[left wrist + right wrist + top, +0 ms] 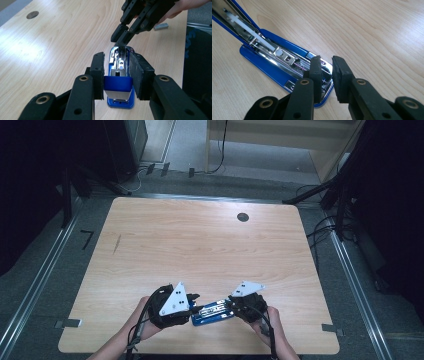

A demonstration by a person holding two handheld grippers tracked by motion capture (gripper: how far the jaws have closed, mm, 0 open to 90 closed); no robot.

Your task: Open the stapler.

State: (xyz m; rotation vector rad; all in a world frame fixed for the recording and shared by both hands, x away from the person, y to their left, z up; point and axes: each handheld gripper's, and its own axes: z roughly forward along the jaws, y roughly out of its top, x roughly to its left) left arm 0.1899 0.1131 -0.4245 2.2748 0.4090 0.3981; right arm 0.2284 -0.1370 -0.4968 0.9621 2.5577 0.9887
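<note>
Black padded jaws of the left claw (116, 76) stand closest to the lens, clamped on both sides of a blue stapler (119, 82) at its hinged rear end, pads pressed against the blue cap. That stapler lies flat on the wooden tabletop (200, 245) near the person's edge, between the two hands, with its top arm swung open so the chrome magazine channel and white pusher rod are bared.

At the far, front end, the right claw (326, 75) hangs over the magazine's nose with its jaws almost together, only a thin gap between the pads. In the right gripper view nothing seems pinched between them; the left pad (315, 75) sits against the chrome rail, though whether it truly bears on it I cannot tell. From the left gripper view its tips (119, 41) touch or nearly touch the stapler's nose.

A loose strip of staples (161, 25) lies on the tabletop beyond the right hand, well apart from the stapler.

Risks from here, as I judge them: the near-shut right claw could skid off the slick chrome and jab the base, tipping or twisting the stapler in the left grip. The left hold is at one end only, so a downward push at the nose may lever the body free. The sprung pusher could also snap forward if nudged.
</note>
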